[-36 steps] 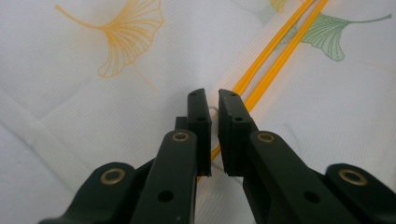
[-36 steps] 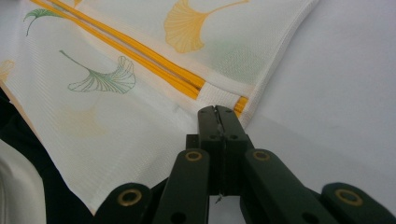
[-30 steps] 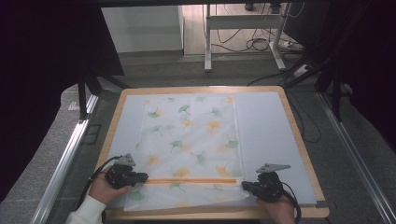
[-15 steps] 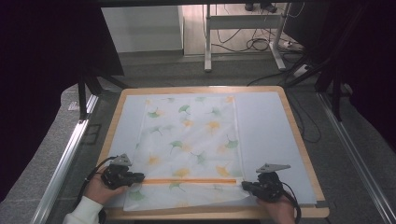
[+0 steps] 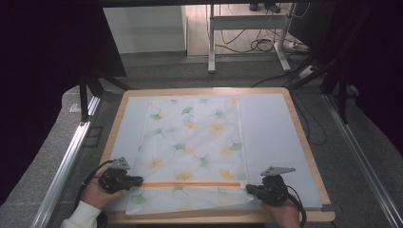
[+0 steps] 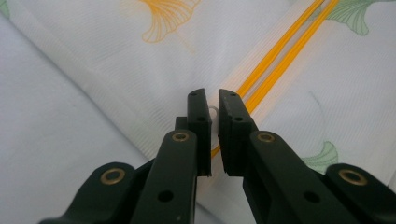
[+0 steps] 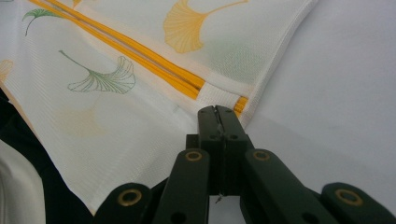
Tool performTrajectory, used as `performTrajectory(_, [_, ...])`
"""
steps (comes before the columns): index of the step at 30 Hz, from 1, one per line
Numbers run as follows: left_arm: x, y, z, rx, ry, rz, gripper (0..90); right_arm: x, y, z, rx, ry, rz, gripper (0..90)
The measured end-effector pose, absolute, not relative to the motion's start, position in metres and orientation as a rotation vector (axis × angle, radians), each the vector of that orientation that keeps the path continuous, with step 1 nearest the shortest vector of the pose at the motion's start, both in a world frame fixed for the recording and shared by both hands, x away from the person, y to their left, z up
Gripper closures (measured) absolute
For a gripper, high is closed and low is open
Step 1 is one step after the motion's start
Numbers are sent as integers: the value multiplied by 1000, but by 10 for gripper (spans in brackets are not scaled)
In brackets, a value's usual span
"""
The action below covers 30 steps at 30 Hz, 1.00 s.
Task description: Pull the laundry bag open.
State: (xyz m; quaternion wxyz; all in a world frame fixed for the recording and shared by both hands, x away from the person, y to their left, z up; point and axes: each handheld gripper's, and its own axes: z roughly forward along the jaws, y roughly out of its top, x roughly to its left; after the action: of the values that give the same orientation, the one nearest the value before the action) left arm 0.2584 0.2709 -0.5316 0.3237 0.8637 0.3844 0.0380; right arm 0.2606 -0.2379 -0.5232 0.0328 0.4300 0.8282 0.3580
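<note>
Dark curtains and a grey floor surround the wooden-framed table [image 5: 304, 142], whose top is covered by a pale blue sheet. On it lies a white cloth [image 5: 195, 142] printed with green and orange ginkgo leaves, spread flat down the middle of the table, with an orange double stripe [image 5: 190, 184] running across it near the person's edge.

In the left gripper view, the fingers [image 6: 198, 126] of the left gripper [image 6: 212, 100] stand nearly together, with a narrow gap between them; a thin fold of the cloth's left edge sits in that gap, right where the orange stripe ends. Whether the pads press on it I cannot tell from the view alone, though the fingers are as closed as they get. In the right gripper view, the fingers [image 7: 233, 130] of the right gripper [image 7: 217, 112] are fully together, clamped on the cloth's right edge just below the end of the stripe.

From above, the left gripper [image 5: 135, 180] sits at the cloth's near-left edge and the right gripper [image 5: 251, 189] at its near-right edge, each held in a hand at the table's front, cables trailing behind them. The cloth's near end overhangs the table's wooden rim slightly.
</note>
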Motion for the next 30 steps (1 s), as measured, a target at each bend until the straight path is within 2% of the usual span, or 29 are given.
performTrajectory(17, [253, 291, -531, 2225, 1049, 112, 846, 261, -238, -523, 1323, 2552, 1107, 899])
performTrajectory(30, [256, 288, -532, 2242, 1043, 105, 845, 261, -239, -523, 1322, 2557, 1106, 898])
